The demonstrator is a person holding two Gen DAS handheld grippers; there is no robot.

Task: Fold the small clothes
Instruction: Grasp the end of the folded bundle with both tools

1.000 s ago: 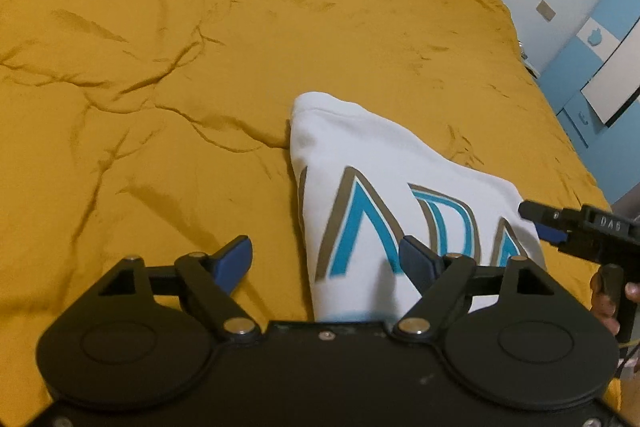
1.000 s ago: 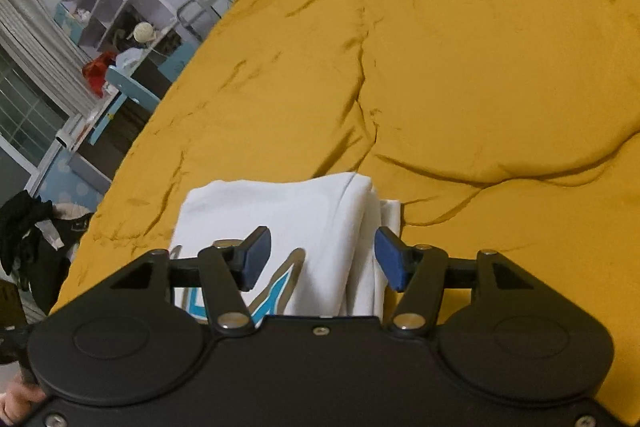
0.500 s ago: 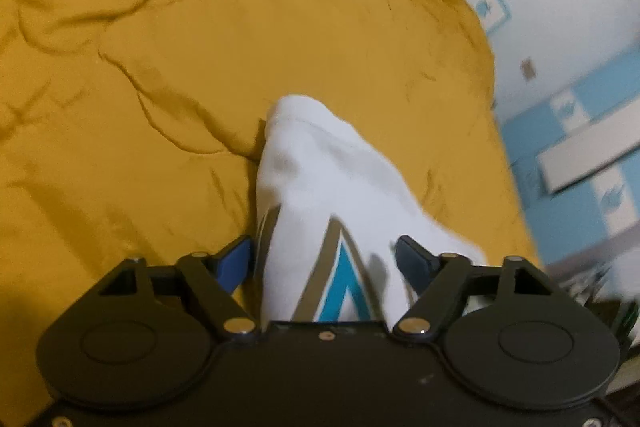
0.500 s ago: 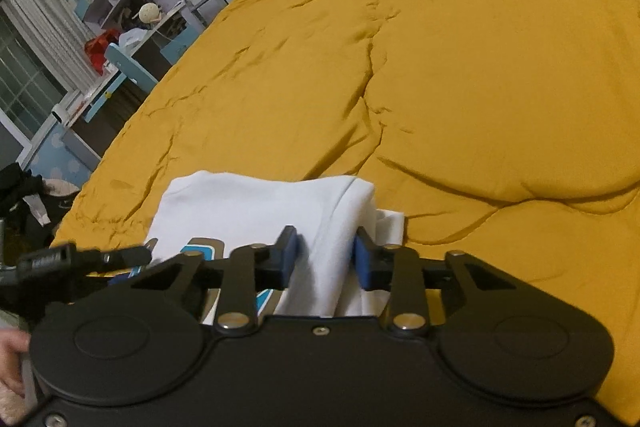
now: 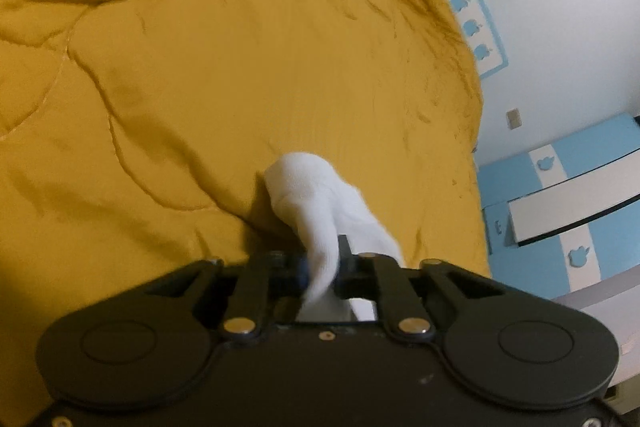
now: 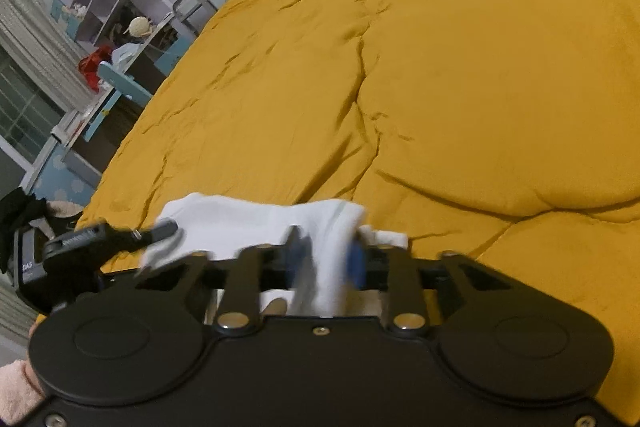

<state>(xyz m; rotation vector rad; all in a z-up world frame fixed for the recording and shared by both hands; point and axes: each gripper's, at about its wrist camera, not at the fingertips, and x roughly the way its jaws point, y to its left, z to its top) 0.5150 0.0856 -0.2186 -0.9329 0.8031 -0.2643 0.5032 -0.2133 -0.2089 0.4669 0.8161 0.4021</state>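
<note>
The white garment (image 6: 256, 223) is kept at the near edge of the bed (image 6: 460, 67). A bunched fold is pinched by the left hand-held gripper (image 5: 322, 269); the right hand-held gripper (image 6: 326, 261), its jaws just closing, is clamped on another fold.

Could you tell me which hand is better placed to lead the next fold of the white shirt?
Neither clearly: the left gripper and right gripper both pinch the white shirt on the yellow bedspread.
</note>
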